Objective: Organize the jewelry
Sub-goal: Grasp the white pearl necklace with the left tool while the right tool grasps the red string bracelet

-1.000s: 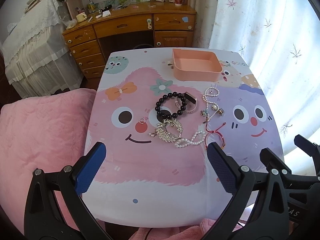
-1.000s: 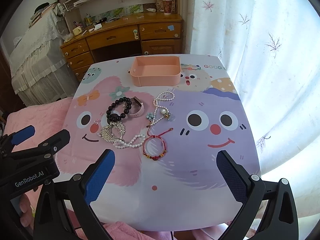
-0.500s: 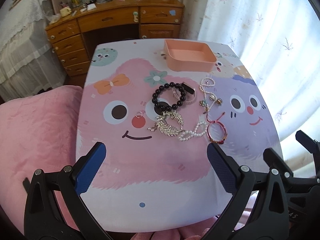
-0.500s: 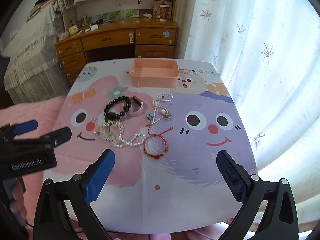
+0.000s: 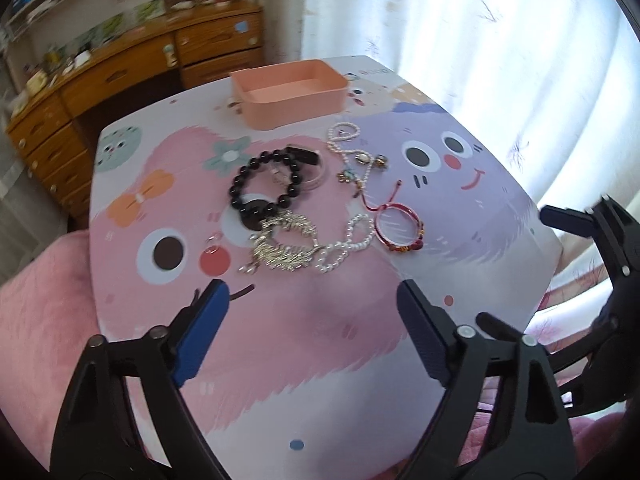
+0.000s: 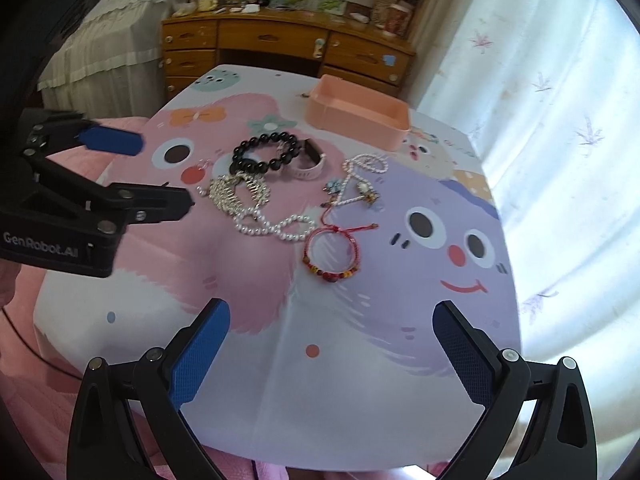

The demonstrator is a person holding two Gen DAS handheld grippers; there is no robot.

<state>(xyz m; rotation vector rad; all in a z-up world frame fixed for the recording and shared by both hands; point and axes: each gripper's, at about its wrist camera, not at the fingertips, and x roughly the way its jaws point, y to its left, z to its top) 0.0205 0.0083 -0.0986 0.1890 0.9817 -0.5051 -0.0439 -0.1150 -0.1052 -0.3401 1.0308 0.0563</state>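
Left gripper (image 5: 312,320): closing, gripping nothing.
Right gripper (image 6: 332,340): gaping wide, carrying nothing.
Jewelry (image 6: 280,184): lying on worktop (image 6: 360,400).

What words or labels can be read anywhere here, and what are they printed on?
"GenRobot.AI": white lettering on the black body of the left gripper, seen from the right wrist view.
Pale printed letters on the table cover beside the pink tray: too blurred to read.
Items and papers on the wooden desk: too small and blurred to read.
Nothing readable on the jewelry.
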